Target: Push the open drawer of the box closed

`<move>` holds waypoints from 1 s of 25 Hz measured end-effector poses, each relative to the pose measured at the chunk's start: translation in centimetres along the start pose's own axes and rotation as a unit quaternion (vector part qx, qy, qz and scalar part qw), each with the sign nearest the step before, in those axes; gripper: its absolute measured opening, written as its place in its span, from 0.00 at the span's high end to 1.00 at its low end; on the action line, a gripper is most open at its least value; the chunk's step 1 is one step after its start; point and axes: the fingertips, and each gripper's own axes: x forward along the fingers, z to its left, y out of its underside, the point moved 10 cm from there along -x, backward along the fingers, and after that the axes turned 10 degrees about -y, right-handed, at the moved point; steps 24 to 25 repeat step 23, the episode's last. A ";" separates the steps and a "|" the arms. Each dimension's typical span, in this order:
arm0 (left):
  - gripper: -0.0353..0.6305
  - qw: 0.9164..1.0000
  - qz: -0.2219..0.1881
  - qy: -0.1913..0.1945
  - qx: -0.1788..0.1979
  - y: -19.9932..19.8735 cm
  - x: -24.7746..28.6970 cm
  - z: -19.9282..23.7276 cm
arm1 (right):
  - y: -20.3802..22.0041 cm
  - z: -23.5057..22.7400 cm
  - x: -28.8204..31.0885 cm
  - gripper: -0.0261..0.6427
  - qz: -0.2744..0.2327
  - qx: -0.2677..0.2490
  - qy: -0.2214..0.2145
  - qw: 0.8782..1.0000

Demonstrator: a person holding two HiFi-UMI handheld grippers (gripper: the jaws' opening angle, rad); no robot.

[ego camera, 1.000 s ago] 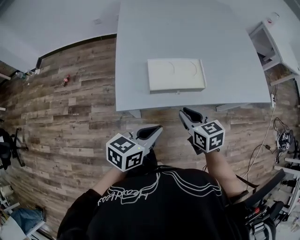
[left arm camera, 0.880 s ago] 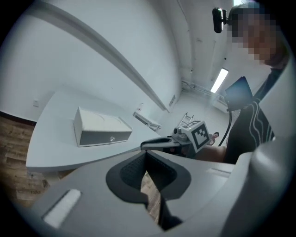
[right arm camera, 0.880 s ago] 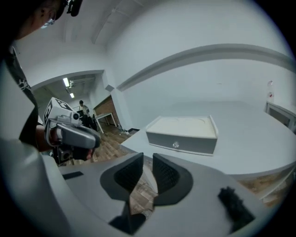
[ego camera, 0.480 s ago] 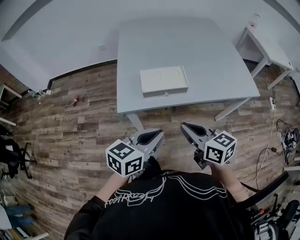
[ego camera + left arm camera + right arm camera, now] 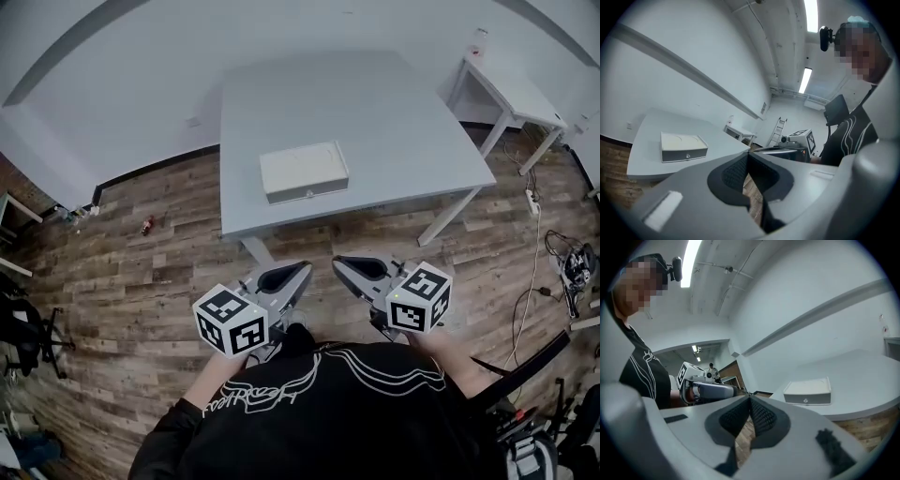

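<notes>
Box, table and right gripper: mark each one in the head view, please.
box (image 5: 302, 167), head view, middle of its white top.
table (image 5: 375, 112), head view, bare grey top behind the box.
right gripper (image 5: 338, 262), head view, tips of its jaws.

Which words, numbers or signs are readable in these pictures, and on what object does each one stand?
No text can be read for certain.
Shirt: white script print, too distorted to read.
Left cube, right cube: square markers only, no letters.
Box: no label shows.
</notes>
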 end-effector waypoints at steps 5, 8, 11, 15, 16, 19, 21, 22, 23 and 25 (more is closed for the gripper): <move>0.94 1.000 -0.001 0.001 0.004 -0.3 -0.1 -1.1 | 0.0 0.8 -0.7 0.95 0.001 -0.004 0.000 1.000; 0.94 1.000 0.000 0.005 0.007 -0.3 -0.1 -1.8 | 0.1 1.2 -1.2 0.95 0.001 -0.005 0.002 1.000; 0.94 1.000 0.002 0.002 0.012 -0.2 -0.5 -2.1 | 0.2 1.7 -1.6 0.95 0.001 -0.010 0.003 1.000; 0.94 1.000 0.000 -0.002 0.019 -0.5 -1.0 -2.6 | 0.1 2.3 -1.7 0.95 -0.001 -0.015 -0.002 1.000; 0.94 1.000 -0.001 -0.002 0.020 -0.6 -1.1 -2.8 | -0.1 2.5 -1.7 0.95 -0.002 -0.016 -0.004 1.000; 0.94 1.000 -0.003 -0.001 0.028 -0.8 -1.4 -3.6 | -0.4 3.3 -2.0 0.95 -0.003 -0.026 -0.009 1.000; 0.94 1.000 -0.005 -0.001 0.031 -0.9 -1.7 -4.0 | -0.5 3.7 -2.1 0.95 -0.004 -0.029 -0.011 1.000; 0.94 0.999 -0.006 -0.001 0.032 -1.0 -1.8 -4.2 | -0.6 4.0 -2.2 0.95 -0.004 -0.029 -0.012 0.999; 0.94 0.999 -0.006 -0.001 0.032 -1.0 -2.0 -4.4 | -0.7 4.2 -2.2 0.95 -0.004 -0.030 -0.013 0.999; 0.94 0.999 -0.006 -0.001 0.032 -1.0 -2.0 -4.4 | -0.7 4.2 -2.2 0.95 -0.004 -0.030 -0.013 0.999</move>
